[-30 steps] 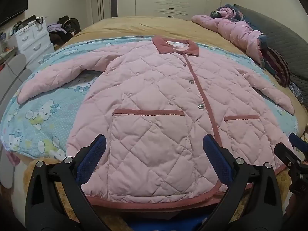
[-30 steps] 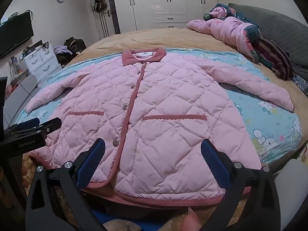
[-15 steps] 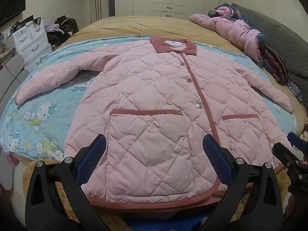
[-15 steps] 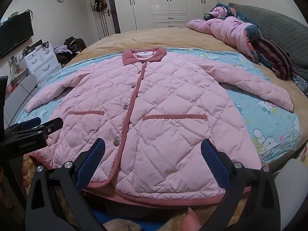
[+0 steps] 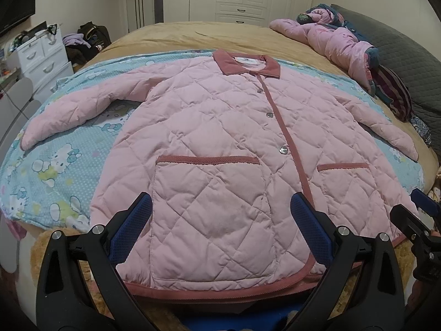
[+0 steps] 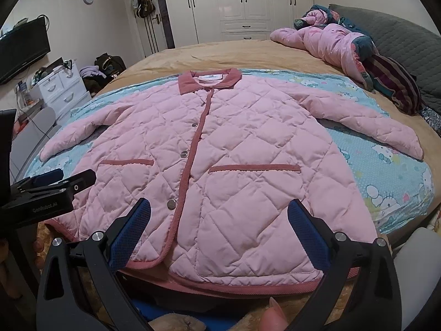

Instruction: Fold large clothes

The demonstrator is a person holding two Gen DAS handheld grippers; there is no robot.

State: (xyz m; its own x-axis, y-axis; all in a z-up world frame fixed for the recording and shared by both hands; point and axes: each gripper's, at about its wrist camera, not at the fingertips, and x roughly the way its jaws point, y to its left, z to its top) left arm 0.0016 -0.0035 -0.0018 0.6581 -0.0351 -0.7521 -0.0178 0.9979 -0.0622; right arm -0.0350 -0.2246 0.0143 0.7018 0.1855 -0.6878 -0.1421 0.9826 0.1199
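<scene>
1. Jacket (image 5: 220, 149): pink, quilted, buttoned, lying face up and flat on a light-blue cartoon-print sheet (image 5: 49, 171), which is spread over the tan cover of the bed (image 5: 193, 35). Collar points away from the cameras, hem lies at the near bed edge.
2. Far left of the left wrist view: white drawer unit (image 5: 41, 52) and a dark pile of bags; detail too small and distorted to read.
3. Left sleeve (image 5: 80, 107) is stretched out over the sheet, cuff near the sheet's left edge.
4. Left gripper (image 5: 220, 218): jaws spread wide, nothing between them. Blue pads (image 5: 132, 229) hover over the left pocket and hem; I cannot tell whether they touch the fabric.
5. Hem centre, both views: partly hidden behind the black gripper frames; the blue patch beneath it is cut off by the frame edge.
6. Right gripper (image 6: 219, 220): jaws likewise apart and empty, positioned over the right pocket (image 6: 253, 193) area. In the left wrist view only its tip appears at the right edge.
7. Bottom of the right wrist view: a fingertip (image 6: 271, 317) pokes in, the rest of the hand out of frame.
8. Right sleeve (image 6: 372, 124) is extended over the sheet.
9. Far right: crumpled pink garment (image 6: 325, 44), striped cloth and grey quilted headboard, edges lost to the fisheye rim.
</scene>
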